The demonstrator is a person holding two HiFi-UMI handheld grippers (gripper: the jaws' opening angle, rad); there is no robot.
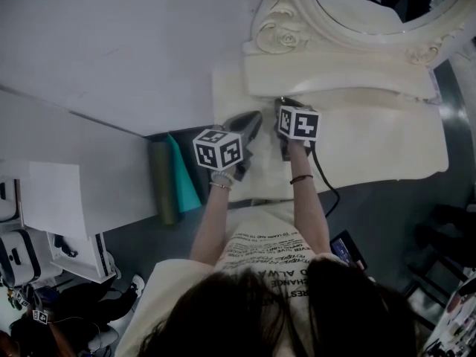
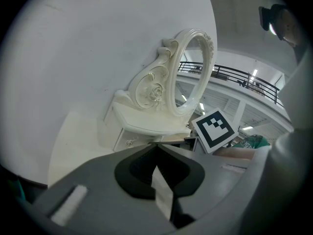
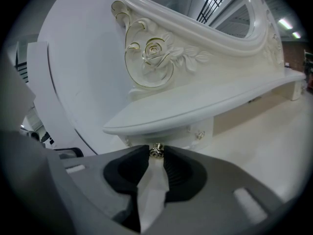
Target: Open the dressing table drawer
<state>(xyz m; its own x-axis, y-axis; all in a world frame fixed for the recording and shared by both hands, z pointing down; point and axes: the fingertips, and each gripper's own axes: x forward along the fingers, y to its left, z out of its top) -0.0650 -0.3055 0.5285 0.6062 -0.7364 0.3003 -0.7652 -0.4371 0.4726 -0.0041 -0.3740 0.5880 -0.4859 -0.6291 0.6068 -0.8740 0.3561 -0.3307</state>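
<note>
A person is working two grippers at the white dressing table.
Below the carved mirror frame, the left gripper is hovering over the tabletop with its jaws pressed together and empty. The right gripper is pinching the small gold knob of the drawer tucked under the shelf.

head view: shelf hides the drawer; top edge cuts off the mirror.

Cream dressing table with gilt-edged rose carving — black-and-white marker cubes
</note>
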